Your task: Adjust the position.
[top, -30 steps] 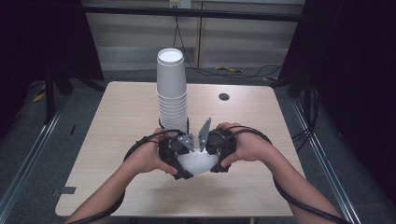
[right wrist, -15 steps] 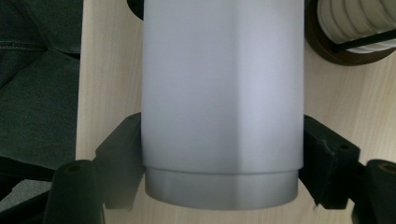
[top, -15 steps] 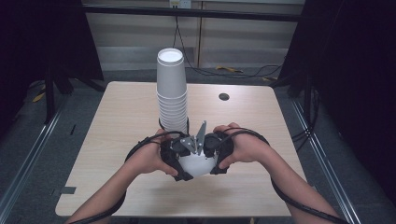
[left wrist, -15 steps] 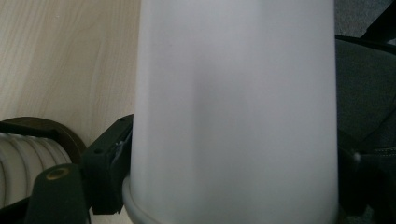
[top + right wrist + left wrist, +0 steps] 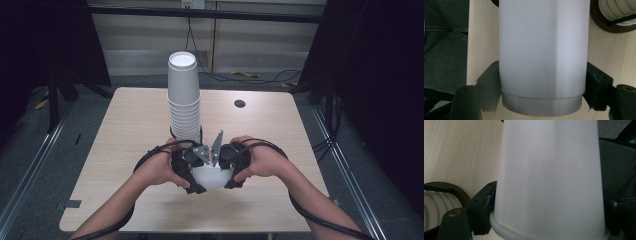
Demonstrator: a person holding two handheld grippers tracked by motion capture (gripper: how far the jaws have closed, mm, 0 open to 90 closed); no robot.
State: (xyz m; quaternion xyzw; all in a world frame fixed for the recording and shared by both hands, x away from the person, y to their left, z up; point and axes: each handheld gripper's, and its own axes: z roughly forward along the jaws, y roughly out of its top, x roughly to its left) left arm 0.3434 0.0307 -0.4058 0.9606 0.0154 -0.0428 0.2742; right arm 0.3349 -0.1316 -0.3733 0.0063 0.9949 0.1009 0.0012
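Note:
A single white paper cup hangs just above the table's front middle, between my two grippers. My left gripper is shut on it; in the left gripper view the cup sits between the black jaws with its rolled rim lowest. My right gripper grips the same cup from the other side. Its jaws have just been closing, and in the right gripper view they press on the cup at both sides. A tall stack of white cups stands right behind the grippers in a dark ring holder.
The light wooden table has a small dark round spot at its back right. Black cables loop from both grippers around the hands. The stack's ribbed rims lie close beside the left gripper. Dark floor and rails surround the table.
Both hands stay almost where they were in front of the stack. The grey plates on top of the grippers have tilted slightly, and the right hand has edged in toward the cup.

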